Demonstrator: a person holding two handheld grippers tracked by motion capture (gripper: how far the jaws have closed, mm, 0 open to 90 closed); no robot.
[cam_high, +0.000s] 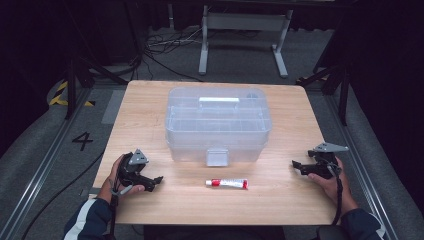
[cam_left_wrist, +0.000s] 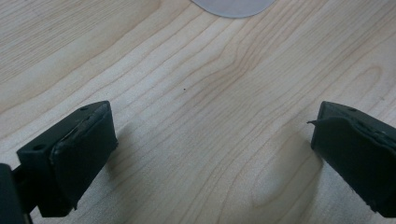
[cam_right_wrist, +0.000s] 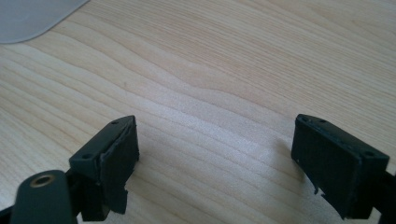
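Note:
A clear plastic storage box (cam_high: 218, 124) with a lid, a white handle and a front latch stands in the middle of the wooden table (cam_high: 150, 100). In front of it lies a small white tube (cam_high: 227, 183) with red ends. My left gripper (cam_high: 155, 181) rests on the table at the front left, left of the tube, its jaws wide apart and empty (cam_left_wrist: 205, 149). My right gripper (cam_high: 298, 166) rests at the front right, pointing left toward the tube, also open over bare wood (cam_right_wrist: 215, 158). A corner of the box (cam_left_wrist: 233, 5) shows at the top of the left gripper view.
The table edges are near both hands. Beyond the table are a grey floor with cables (cam_high: 165, 47), a white metal frame (cam_high: 245, 35) and dark stands at both sides. A corner of the box (cam_right_wrist: 28, 18) shows at the upper left of the right gripper view.

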